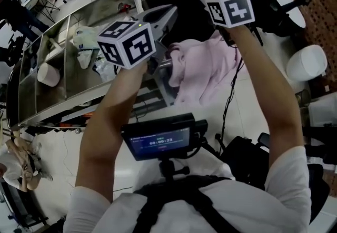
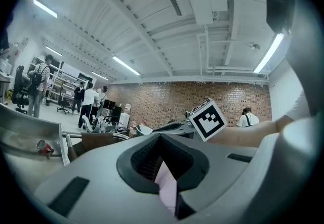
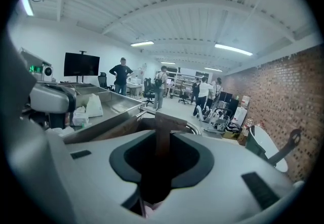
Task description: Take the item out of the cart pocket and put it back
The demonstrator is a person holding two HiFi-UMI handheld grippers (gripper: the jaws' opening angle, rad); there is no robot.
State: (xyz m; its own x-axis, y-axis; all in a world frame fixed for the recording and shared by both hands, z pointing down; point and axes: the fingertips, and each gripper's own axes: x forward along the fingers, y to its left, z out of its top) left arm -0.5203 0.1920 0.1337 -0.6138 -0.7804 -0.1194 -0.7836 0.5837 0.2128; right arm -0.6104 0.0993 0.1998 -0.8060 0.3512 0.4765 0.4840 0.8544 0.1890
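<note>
A pink garment (image 1: pixel 200 69) hangs bunched between my two grippers, over the end of a steel cart (image 1: pixel 105 11). The left gripper (image 1: pixel 164 56) is shut on the cloth's left side. In the left gripper view a pink fold (image 2: pixel 167 187) sits pinched in the left gripper (image 2: pixel 164 177). My right gripper (image 1: pixel 227 34) holds the cloth's upper right part, its tips hidden under the marker cube. In the right gripper view a pink sliver (image 3: pixel 148 211) shows low in the right gripper (image 3: pixel 152 187). The dark brown cart pocket (image 1: pixel 184 11) hangs by the handle, just beyond the garment.
White bags (image 1: pixel 84 42) and small items lie in the cart's compartments. A white round seat (image 1: pixel 308 61) stands at the right, with cables and a dark bag (image 1: pixel 247 158) on the floor. A chest-mounted screen (image 1: pixel 158 142) sits below my arms. People (image 3: pixel 121 74) stand far off.
</note>
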